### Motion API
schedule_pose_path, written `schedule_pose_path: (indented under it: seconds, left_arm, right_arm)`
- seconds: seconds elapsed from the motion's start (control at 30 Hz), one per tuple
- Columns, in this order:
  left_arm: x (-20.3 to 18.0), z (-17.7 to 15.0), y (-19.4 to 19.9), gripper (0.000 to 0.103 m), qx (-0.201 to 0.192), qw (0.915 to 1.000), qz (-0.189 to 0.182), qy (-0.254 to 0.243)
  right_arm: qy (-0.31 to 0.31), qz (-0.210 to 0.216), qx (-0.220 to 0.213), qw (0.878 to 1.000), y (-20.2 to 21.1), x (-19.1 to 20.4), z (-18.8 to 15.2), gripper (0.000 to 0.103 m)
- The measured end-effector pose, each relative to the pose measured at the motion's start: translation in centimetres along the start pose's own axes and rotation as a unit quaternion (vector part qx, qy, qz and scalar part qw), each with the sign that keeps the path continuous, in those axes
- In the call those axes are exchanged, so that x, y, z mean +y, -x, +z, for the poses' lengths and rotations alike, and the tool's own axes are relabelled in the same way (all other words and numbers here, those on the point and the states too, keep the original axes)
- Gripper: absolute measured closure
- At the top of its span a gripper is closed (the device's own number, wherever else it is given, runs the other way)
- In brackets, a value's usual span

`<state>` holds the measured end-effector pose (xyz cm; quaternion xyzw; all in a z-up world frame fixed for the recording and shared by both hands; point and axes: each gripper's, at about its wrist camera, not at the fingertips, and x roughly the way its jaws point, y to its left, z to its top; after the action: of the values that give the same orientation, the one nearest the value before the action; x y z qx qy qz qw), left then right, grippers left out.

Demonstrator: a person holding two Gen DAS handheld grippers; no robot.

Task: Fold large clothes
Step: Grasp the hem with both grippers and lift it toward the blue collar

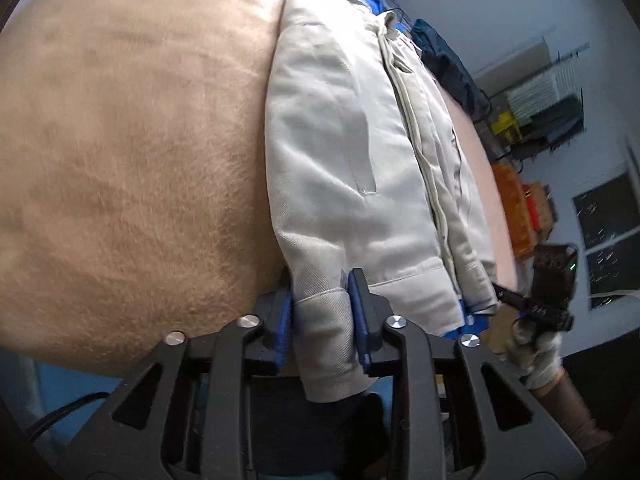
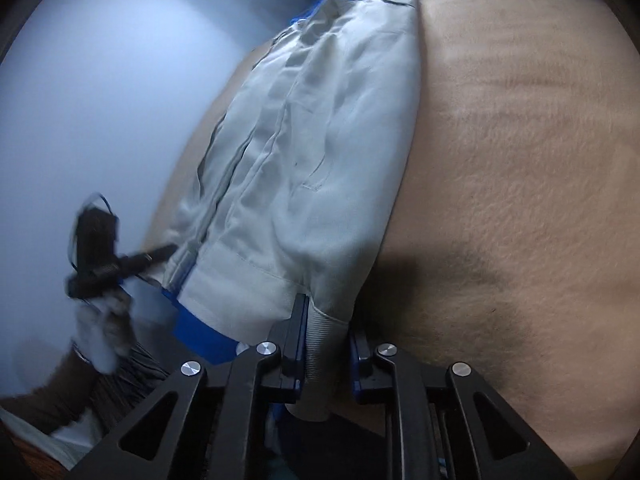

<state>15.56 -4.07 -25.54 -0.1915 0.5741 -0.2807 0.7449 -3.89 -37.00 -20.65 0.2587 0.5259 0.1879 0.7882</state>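
Left wrist view: the left gripper (image 1: 322,312) pinches the ribbed cuff (image 1: 326,340) of a pale grey twill jacket (image 1: 340,152), which stretches toward 12 o'clock over a fuzzy tan blanket (image 1: 132,152). At 4 o'clock a gloved hand (image 1: 536,356) holds the other tool.

Right wrist view: the right gripper (image 2: 326,340) clamps a ribbed cuff (image 2: 322,344) of the same jacket (image 2: 312,152); the blanket (image 2: 520,184) fills 3 o'clock.

Gloved hand (image 2: 100,332) smeared by blur; shelf clutter (image 1: 540,112) too blurred to identify; jacket (image 1: 340,140) collar cut off.
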Motion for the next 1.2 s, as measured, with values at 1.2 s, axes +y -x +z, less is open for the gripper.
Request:
schedule_pose_path:
  seconds: [1.2]
  left_arm:
    - [-6.1,11.9,3.5,0.083,-0.099,0.9906,-0.093,0.015]
  right_arm:
    - [-0.073,0.19,-0.133,0.97,1.5,0.6,11.5,0.087]
